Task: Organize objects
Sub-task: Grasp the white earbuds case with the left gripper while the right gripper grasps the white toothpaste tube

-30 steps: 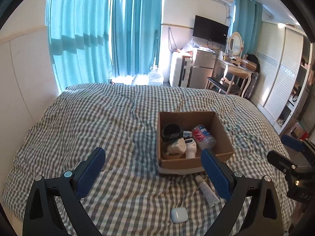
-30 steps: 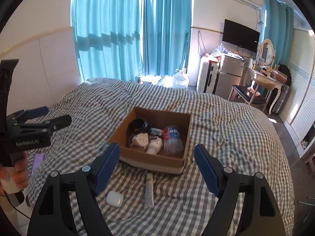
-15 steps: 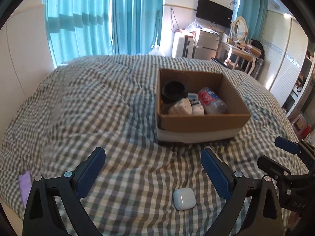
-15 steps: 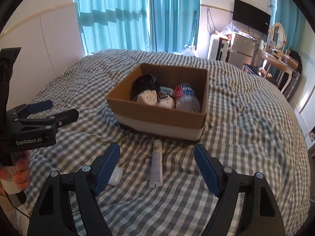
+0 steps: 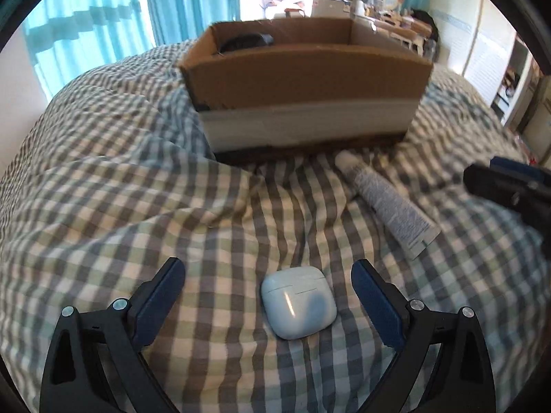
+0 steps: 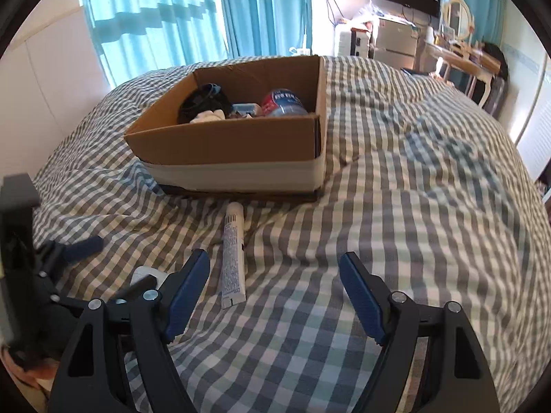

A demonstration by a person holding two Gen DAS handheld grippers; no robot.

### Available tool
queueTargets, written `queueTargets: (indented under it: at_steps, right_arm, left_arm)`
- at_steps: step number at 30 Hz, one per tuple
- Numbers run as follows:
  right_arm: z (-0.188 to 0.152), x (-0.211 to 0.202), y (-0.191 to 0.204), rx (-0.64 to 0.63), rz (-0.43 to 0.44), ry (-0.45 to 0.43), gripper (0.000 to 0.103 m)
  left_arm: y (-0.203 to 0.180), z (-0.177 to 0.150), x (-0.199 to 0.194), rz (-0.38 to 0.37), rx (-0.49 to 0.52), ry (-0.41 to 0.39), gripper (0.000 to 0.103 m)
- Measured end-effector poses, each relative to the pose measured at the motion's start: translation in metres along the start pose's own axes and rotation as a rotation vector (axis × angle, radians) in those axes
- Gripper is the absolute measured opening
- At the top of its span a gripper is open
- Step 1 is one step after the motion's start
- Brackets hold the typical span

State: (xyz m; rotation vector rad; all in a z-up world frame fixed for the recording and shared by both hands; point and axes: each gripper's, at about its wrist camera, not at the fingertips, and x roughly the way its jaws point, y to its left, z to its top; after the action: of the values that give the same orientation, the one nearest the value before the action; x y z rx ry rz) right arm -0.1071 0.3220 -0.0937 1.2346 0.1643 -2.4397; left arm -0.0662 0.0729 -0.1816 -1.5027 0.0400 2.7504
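Note:
A white earbud case (image 5: 299, 302) lies on the checked bedspread between the fingers of my left gripper (image 5: 268, 277), which is open and not touching it. A white tube (image 5: 387, 203) lies to its right, cap toward the cardboard box (image 5: 303, 72). In the right wrist view the same tube (image 6: 233, 256) lies just inside the left finger of my open right gripper (image 6: 275, 272), untouched. The box (image 6: 237, 141) holds a dark round thing, a plastic bottle (image 6: 284, 103) and small white items. The left gripper (image 6: 82, 246) shows at the left, over the earbud case (image 6: 144, 273).
The checked bedspread (image 6: 413, 206) covers the whole bed. Teal curtains (image 6: 155, 17), a wall TV, a fridge and a dressing table stand beyond the bed's far side. The right gripper's tip (image 5: 506, 186) enters the left wrist view at the right edge.
Both grippers have come down toward the bed. The earbud case now lies between the left fingers, the tube close by the right gripper's left finger. The box looms nearer. Jaws unchanged.

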Motion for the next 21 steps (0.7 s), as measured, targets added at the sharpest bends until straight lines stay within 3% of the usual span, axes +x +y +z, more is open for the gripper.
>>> queueTargets:
  at_steps: [8,13,18,21]
  right_arm:
    - [-0.007,0.005,-0.007,0.053,0.026,0.012,0.078]
    - [-0.008,0.007,-0.007,0.06,0.03,0.017,0.078]
    - [-0.01,0.006,-0.007,0.062,0.033,0.018,0.078]
    - [-0.01,0.006,-0.007,0.063,0.033,0.022,0.078]
  left_arm:
    - [-0.032,-0.011,0.021,-0.004,0.138,0.021,0.097]
    - [-0.033,-0.012,0.027,-0.051,0.144,0.025,0.076]
    - [-0.027,-0.012,0.027,-0.023,0.112,0.024,0.049]
    - [-0.017,-0.011,0.019,-0.041,0.083,0.035,0.046]
